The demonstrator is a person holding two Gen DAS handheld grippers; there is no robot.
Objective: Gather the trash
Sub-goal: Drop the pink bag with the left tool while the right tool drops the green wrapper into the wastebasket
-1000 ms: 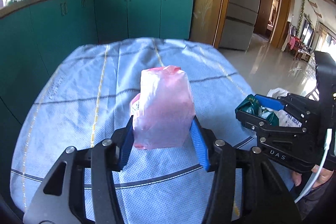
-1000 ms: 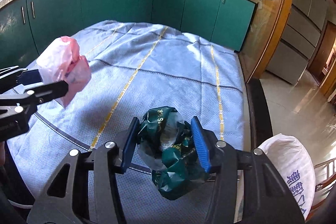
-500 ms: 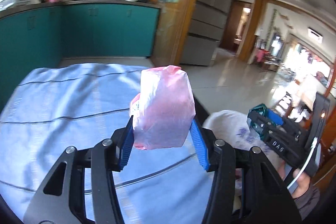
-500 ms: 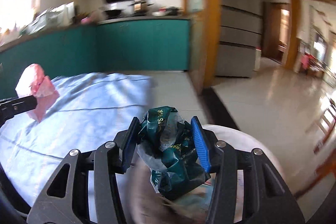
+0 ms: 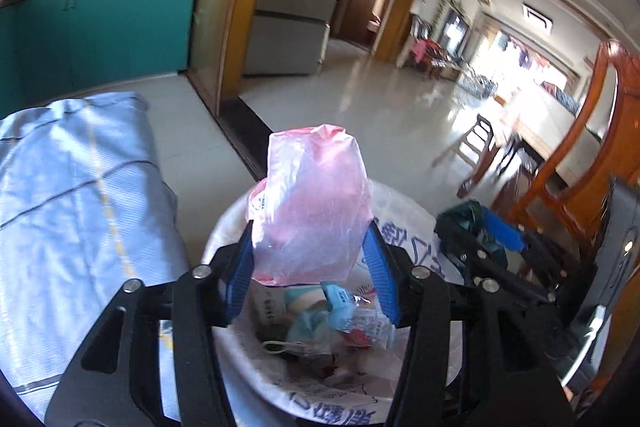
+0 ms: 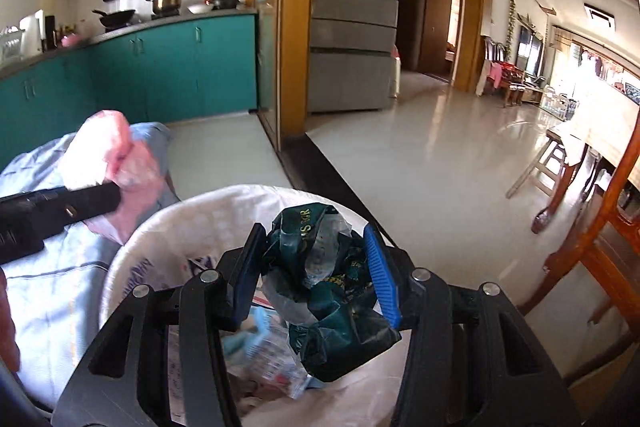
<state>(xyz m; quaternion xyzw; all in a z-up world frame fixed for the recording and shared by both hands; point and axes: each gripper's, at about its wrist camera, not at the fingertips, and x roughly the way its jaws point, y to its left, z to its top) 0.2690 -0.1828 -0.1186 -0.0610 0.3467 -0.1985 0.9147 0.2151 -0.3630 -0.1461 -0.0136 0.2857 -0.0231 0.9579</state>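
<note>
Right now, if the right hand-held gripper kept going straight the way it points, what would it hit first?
Probably the far rim of the white trash bag, whose open mouth lies under the right hand-held gripper and its green wrapper. Beyond that, only bare floor; depth is uncertain.

You can't see the bottom of the white trash bag [image 5: 404, 227], because the pink bag [image 5: 312, 203] and green wrapper [image 6: 332, 287] cover it. The stuff inside [image 5: 320, 323] is too jumbled to name. The picture's edge cuts off the blue tablecloth [image 5: 60, 195].
</note>
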